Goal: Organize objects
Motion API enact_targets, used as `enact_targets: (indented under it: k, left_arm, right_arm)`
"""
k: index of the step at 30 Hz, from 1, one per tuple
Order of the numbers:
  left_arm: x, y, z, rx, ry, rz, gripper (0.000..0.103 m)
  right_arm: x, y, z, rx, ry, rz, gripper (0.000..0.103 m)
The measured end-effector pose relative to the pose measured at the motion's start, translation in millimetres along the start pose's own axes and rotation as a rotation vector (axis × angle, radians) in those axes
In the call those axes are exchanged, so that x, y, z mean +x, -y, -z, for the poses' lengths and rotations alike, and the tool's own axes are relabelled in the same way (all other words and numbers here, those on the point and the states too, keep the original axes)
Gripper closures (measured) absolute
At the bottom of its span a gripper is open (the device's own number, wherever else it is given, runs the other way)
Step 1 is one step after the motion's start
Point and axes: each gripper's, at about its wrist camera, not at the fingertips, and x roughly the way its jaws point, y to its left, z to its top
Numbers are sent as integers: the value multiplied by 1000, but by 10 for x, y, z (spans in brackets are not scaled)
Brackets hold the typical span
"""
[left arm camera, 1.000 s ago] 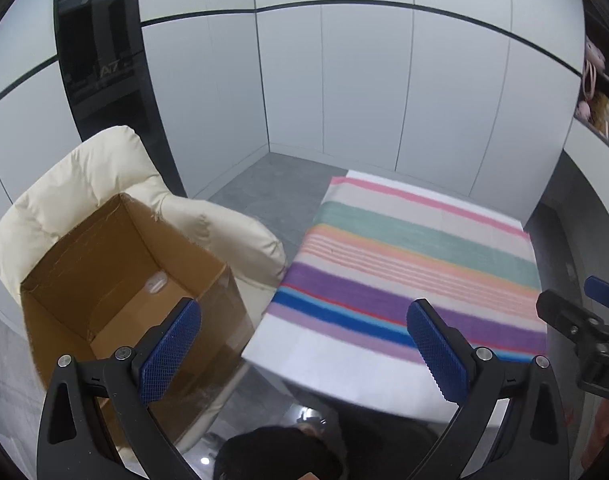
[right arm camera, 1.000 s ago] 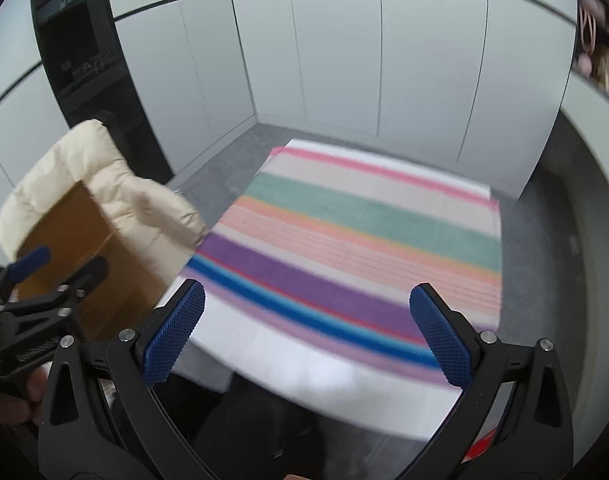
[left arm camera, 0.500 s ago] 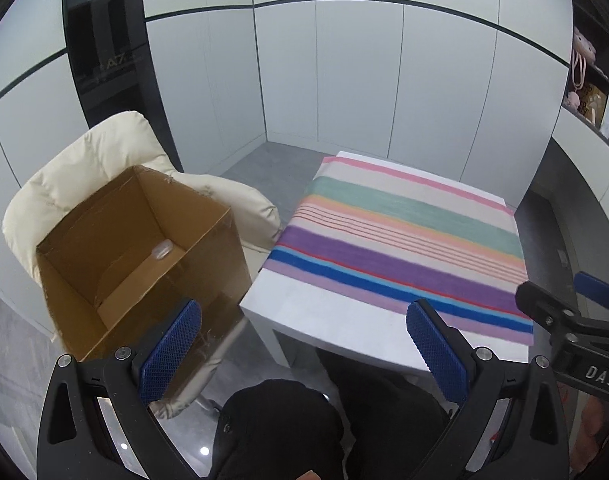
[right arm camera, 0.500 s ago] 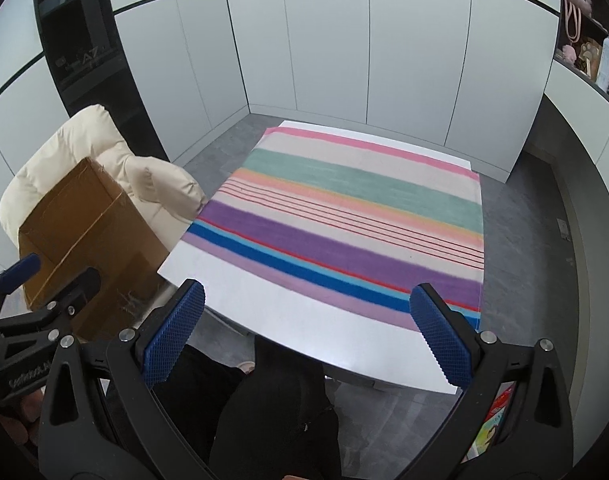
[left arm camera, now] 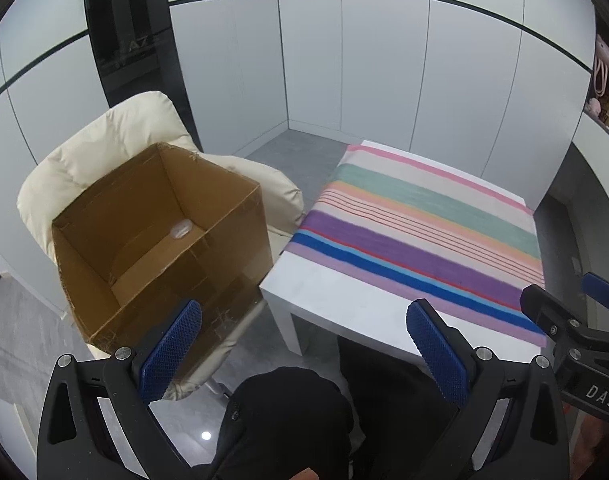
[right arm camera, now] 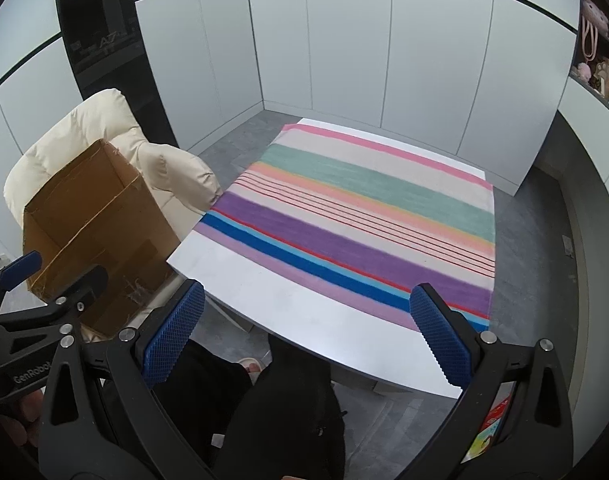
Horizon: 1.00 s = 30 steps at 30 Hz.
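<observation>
A: Log the near field first. Left gripper [left arm camera: 304,354], blue cross-hatched pads on black arms, jaws spread wide, nothing between them. Right gripper [right arm camera: 306,340], same build, also spread wide and empty. Both are held high above the operator's dark-clothed lap.

B: Agreed. Next out: white rectangular table [right arm camera: 304,312], with a multicoloured striped cloth [right arm camera: 364,216] covering its far portion. No loose items visible on cloth or bare top.

A: To the left, an open brown cardboard box [left arm camera: 160,240] sits tilted on the seat of a cream padded chair [left arm camera: 116,136]. There's a small pale round thing [left arm camera: 180,230] on its floor, too small to identify.

B: So where are the task's objects relative to the tongs?

A: Only candidate seen is that pale item, deep in the box, ahead and left of the left gripper, well apart from it. The right gripper is further off, box wall between. A colourful flat item shows at the lower right edge of the right view, below table level; unclear.

B: Risks?

A: Judgement only: the box leans on soft padding, so a nudge to its rim could tip or slide it off. Reaching down inside, the spread fingers may catch the cardboard walls. The other gripper crowds each view's edge, so collision is possible if both converge.
</observation>
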Motion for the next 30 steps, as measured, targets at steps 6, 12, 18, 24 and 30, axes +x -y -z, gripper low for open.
enact_targets:
  k: [6, 12, 18, 24, 30]
  left_arm:
    - [19, -8, 6, -4, -10, -4, 0]
    - [7, 13, 27, 6, -6, -11, 0]
    - [31, 13, 27, 4, -14, -17, 0]
    - [42, 15, 31, 1, -19, -13, 0]
    - [36, 2, 31, -6, -18, -14, 0]
  right_arm:
    - [32, -39, 4, -1, -9, -12, 0]
    - [60, -46, 5, -3, -17, -12, 0]
    - [48, -39, 0, -3, -12, -7, 0]
    - [50, -30, -5, -1, -12, -5, 0]
    - [47, -22, -9, 0, -13, -4, 0]
